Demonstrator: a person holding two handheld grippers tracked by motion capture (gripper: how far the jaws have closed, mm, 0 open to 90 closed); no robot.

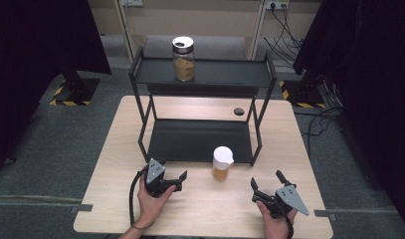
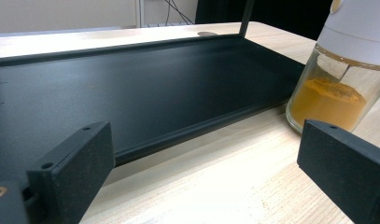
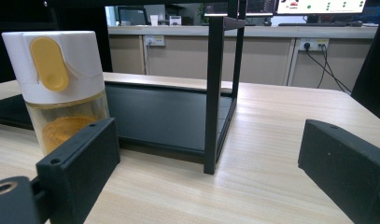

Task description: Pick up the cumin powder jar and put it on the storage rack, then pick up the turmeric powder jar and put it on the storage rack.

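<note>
A small glass spice jar with a white cap and orange powder stands on the wooden table, just in front of a black two-tier rack. My left gripper rests open on the table to the jar's left, nothing between its jaws. In the left gripper view the jar is beyond the right jaw and the left gripper faces the rack's lower shelf. My right gripper sits open to the jar's right. Its own view has the jar behind the left jaw of the right gripper.
A taller jar with a silver lid and tan powder stands on the rack's top shelf. A dark round hole marks the table behind the rack. The rack's front right post rises ahead of my right gripper. Cables lie on the floor at the far right.
</note>
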